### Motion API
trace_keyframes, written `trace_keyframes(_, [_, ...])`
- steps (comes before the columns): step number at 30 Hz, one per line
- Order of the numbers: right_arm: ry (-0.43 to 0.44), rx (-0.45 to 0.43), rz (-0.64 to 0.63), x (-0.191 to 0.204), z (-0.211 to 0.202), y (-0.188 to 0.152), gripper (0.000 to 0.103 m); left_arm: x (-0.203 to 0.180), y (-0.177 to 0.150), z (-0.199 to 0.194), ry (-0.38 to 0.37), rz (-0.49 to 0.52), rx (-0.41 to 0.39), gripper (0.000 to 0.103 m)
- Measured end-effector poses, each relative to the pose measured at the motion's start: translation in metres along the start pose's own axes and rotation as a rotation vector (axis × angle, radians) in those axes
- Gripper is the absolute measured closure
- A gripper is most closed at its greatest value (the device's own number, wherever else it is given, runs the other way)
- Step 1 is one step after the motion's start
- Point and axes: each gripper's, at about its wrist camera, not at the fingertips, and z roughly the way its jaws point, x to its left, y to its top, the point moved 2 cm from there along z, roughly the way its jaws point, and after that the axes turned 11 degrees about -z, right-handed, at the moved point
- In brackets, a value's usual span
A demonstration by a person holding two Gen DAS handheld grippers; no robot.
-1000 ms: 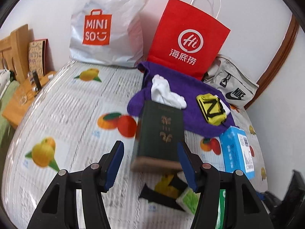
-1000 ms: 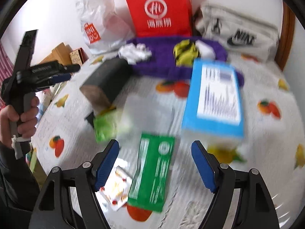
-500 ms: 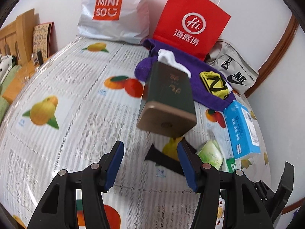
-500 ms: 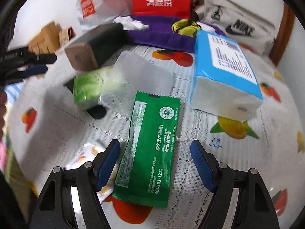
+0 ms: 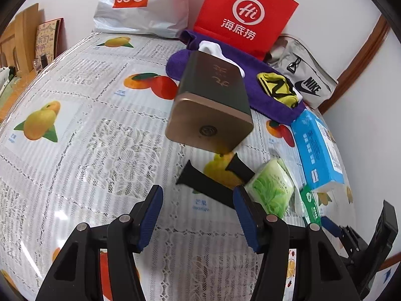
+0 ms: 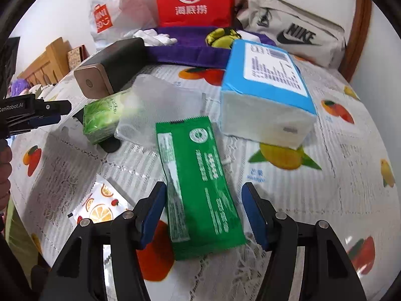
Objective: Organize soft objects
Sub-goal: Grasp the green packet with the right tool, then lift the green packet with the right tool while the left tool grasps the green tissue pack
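Sorting barely begun: your right gripper (image 6: 203,212), jaws just closing, straddles the green packet (image 6: 200,183) ungripped; your left gripper (image 5: 198,215) hangs half-open, empty; blue tissue pack (image 6: 268,92) untouched.

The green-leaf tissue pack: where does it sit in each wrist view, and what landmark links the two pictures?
Left wrist: green-leaf tissue pack lies lower right, just beyond the right fingertip, left of the blue tissue pack.
Right wrist: the pack lies left of centre, below the dark box.
Shared landmark: the red paper bag at the back wall.
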Motion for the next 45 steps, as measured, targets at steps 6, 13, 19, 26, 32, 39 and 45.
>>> trace_keyframes(6, [0.1,-0.029,0.033,-0.01,-0.009,-0.001,0.064,-0.001,-0.004,0.0,0.002,0.024,0.005,0.047])
trace_keyframes(13, [0.116,-0.092,0.033,-0.016,-0.034,-0.003,0.065,-0.008,-0.003,0.007,-0.012,0.05,0.014,0.047])
trace_keyframes(19, [0.077,-0.085,0.063,-0.039,-0.036,-0.009,0.064,-0.034,-0.01,0.0,-0.081,0.166,-0.016,0.037])
trace_keyframes(26, [0.046,-0.061,0.093,-0.058,-0.032,-0.02,0.064,-0.072,-0.021,0.011,-0.068,0.335,-0.017,0.028])
trace_keyframes(32, [0.026,-0.014,0.077,-0.061,-0.023,-0.03,0.064,-0.088,-0.029,0.033,-0.035,0.431,0.014,0.028])
trace_keyframes(39, [0.031,-0.002,0.059,-0.057,-0.019,-0.031,0.064,-0.084,-0.029,0.036,-0.017,0.406,-0.021,0.044])
trace_keyframes(45, [0.03,0.007,0.033,-0.049,-0.018,-0.029,0.064,-0.064,-0.026,0.013,-0.01,0.343,-0.041,0.046])
